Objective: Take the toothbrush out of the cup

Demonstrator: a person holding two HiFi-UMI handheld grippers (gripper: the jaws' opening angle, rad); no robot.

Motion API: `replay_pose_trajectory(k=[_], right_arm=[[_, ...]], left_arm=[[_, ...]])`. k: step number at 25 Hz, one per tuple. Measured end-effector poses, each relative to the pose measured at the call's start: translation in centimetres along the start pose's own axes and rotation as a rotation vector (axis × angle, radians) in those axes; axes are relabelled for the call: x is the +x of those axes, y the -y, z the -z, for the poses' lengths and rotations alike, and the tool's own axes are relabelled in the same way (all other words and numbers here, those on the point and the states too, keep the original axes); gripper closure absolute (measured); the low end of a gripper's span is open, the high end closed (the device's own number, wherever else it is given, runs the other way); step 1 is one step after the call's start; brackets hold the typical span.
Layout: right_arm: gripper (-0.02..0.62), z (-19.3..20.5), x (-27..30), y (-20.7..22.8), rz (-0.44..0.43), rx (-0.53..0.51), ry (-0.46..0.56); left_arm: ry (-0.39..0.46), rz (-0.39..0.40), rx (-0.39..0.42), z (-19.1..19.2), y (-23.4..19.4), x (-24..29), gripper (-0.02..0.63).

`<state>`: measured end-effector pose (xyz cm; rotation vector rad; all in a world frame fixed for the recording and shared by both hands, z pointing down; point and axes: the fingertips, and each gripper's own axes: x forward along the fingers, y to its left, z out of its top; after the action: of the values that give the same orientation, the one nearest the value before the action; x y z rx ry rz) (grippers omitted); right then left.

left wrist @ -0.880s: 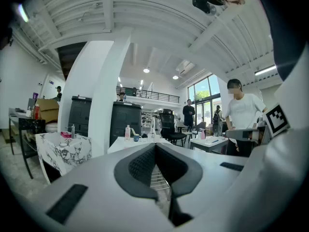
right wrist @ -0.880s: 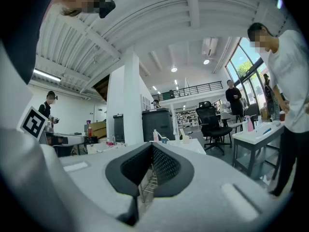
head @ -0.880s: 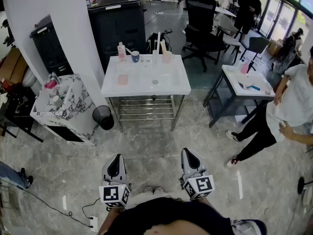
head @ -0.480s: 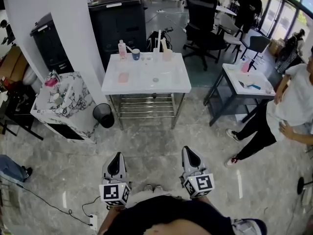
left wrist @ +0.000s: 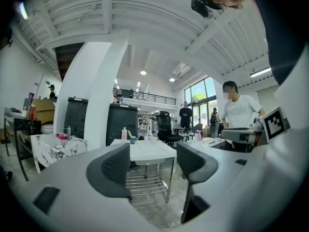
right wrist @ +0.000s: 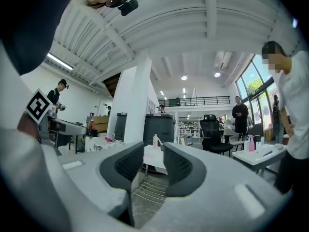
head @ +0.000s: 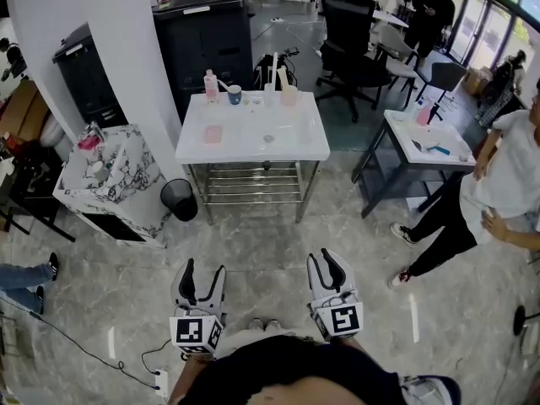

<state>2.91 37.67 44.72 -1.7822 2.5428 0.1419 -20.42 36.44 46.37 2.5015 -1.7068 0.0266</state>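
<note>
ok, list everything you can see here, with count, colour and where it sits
sink table: one, white, centre of floor
cup: one, blue, table's back edge
toothbrush: one, pale, leaning in cup
bottle: one, pink, left of cup
bin: one, black, floor left of table
cabinet: one, marbled, far left
office chair: one, black, behind table
side table: one, white, right
bystander: one, white shirt, right edge
left tongs: one, grey, open, empty, low
right tongs: one, grey, slightly open, empty, low
</note>
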Motion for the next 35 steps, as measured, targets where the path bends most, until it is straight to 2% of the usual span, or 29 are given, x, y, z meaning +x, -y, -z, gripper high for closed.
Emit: replay_pose_trajectory(k=[1, 2, 4, 6, 7, 12, 16, 19, 24, 26, 30, 35], right_arm=[[0.450, 0.1, 0.0, 0.3, 0.007, 0.009, -0.001], [0.368, 0.3, 0.0, 0.6, 0.017, 0.021, -0.004], [0.244, 0.8, 0.1, 1.3, 0.046, 0.046, -0.015], [0.132, 1.3, 0.2, 2.0, 0.074, 0.064, -0.034], [0.109, 1.4, 0.3, 2.3, 0.080, 0.068, -0.041], [0.097, 2.2, 0.3, 3.3, 0.066, 0.098, -0.081], [0.097, 2.1, 0.7, 3.6, 0.026, 0.077, -0.048], [0.097, 3.0, 0.9, 3.7, -0.008, 0.083, -0.095], [0.097, 2.8, 2.7, 4.4, -0.018, 0.094, -0.047], [0.097, 3.6, 3.4, 5.1, -0.016, 0.098, -0.067], [0.097, 3.7, 6.0, 6.8, 0.002, 0.108, -0.040], [0.097, 4.8, 11.7, 9.9, 0.038, 0.109, -0.027]], left_arm=[[0.000, -0.004, -0.004, 0.2, 0.0, 0.2, 0.302], [-0.001, -0.008, -0.008, 0.5, -0.1, 0.3, 0.211], [-0.011, -0.003, -0.005, 0.8, 0.0, 0.7, 0.113], [-0.025, 0.023, -0.007, 1.1, 0.4, 1.0, 0.068], [-0.031, 0.032, -0.013, 1.2, 0.6, 1.2, 0.057], [-0.043, 0.026, -0.028, 1.7, 1.4, 1.9, 0.049], [-0.043, 0.010, -0.015, 1.9, 1.5, 2.7, 0.049], [-0.078, 0.007, -0.015, 2.6, 1.7, 3.4, 0.049], [-0.117, 0.001, -0.032, 3.9, 1.2, 4.8, 0.049], [-0.117, -0.008, -0.028, 4.1, 0.8, 5.9, 0.049], [-0.112, -0.003, -0.011, 3.9, -0.1, 9.0, 0.049], [-0.112, 0.011, -0.024, 4.0, -2.3, 15.4, 0.049]])
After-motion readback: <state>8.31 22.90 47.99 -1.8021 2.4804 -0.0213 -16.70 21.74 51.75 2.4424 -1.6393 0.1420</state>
